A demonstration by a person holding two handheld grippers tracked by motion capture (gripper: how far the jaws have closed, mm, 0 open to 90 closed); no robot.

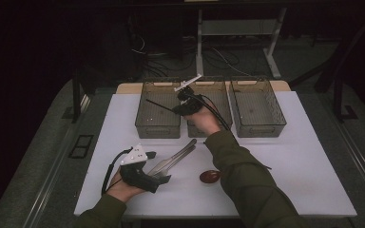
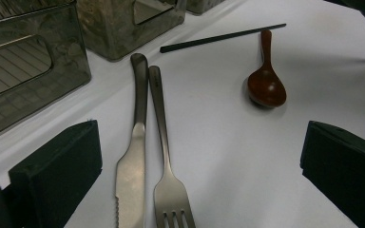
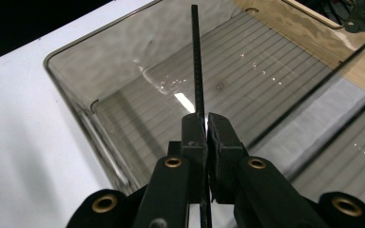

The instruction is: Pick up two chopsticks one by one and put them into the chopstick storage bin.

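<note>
My right gripper [image 1: 177,110] hangs over the left clear bin [image 1: 158,129], shut on a thin black chopstick [image 1: 159,105] that points left across the bin. In the right gripper view the pads [image 3: 193,127] pinch the chopstick [image 3: 197,61] above the bin's ribbed floor [image 3: 138,118]. My left gripper [image 1: 157,167] rests on the white table near its front left, open. A steel knife [image 2: 135,156] and fork [image 2: 164,156] lie side by side between its jaws, untouched. A second black chopstick [image 2: 223,38] and a brown wooden spoon [image 2: 265,85] lie farther off.
A middle bin [image 1: 218,88] and a right bin [image 1: 259,127] stand in a row with the left one at the table's back. The spoon [image 1: 210,176] lies beside my right sleeve. Dark floor, cables and a desk frame lie beyond the table's far edge.
</note>
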